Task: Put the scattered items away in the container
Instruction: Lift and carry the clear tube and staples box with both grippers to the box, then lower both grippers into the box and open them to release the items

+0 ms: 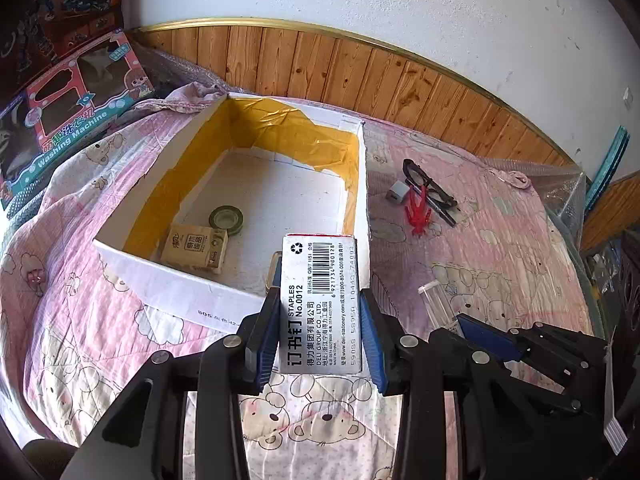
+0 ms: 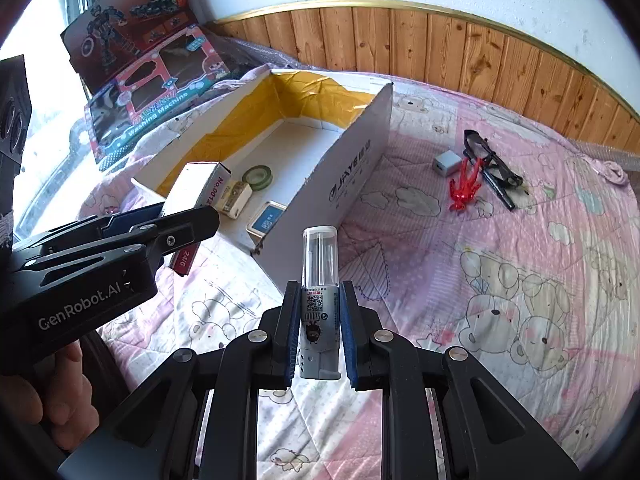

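Left gripper clamps staple box at the near wall of the cardboard box; right gripper clamps a clear-capped tube just outside it. Carry step; next, lift over the wall and release inside.

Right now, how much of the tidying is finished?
Partway. Already in the cardboard box: tape roll, tissue pack, small card case. In hand: staples box in the left tool, clear-capped bottle in the right tool. Left: glasses, red toy, charger, pen.
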A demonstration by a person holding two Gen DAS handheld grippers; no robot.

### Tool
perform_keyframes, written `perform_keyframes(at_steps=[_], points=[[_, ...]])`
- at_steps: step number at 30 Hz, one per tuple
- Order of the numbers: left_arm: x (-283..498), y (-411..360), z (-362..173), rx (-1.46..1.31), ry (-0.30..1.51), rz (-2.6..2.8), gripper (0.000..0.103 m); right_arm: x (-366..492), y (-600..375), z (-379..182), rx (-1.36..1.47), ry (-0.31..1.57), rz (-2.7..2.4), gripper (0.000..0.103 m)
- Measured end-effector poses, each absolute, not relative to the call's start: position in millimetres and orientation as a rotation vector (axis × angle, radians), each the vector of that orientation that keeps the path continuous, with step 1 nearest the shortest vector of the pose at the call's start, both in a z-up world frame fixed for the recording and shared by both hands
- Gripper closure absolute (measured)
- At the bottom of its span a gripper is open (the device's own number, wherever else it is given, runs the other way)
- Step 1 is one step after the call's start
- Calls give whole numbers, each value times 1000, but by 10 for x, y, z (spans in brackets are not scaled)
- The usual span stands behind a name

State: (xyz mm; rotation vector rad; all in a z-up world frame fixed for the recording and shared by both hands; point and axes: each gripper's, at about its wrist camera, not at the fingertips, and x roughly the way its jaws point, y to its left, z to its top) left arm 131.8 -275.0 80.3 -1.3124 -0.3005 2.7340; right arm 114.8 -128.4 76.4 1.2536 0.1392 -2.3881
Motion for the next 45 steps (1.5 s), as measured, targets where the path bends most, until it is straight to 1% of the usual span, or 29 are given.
perform_keyframes(at_steps=[17, 23, 35, 41, 45], points=[[1002, -3174, 1078, -1249, -384, 2803, 64, 794, -1718, 1095, 1156, 206, -2381, 83], [838, -3328, 1139, -1239, -407, 2834, 64, 630, -1905, 1125, 1138, 238, -2369, 83], [375, -3590, 913, -1358, -401, 2831, 64, 229, -2286, 958, 1157, 264, -2310, 83], [140, -3657, 776, -1421, -376, 2817, 64, -16, -2393, 786, 1211, 273, -2274, 83], [-26, -3656, 695, -1469, -397, 2784, 64, -162, -2393, 674, 1251, 260, -2261, 83]])
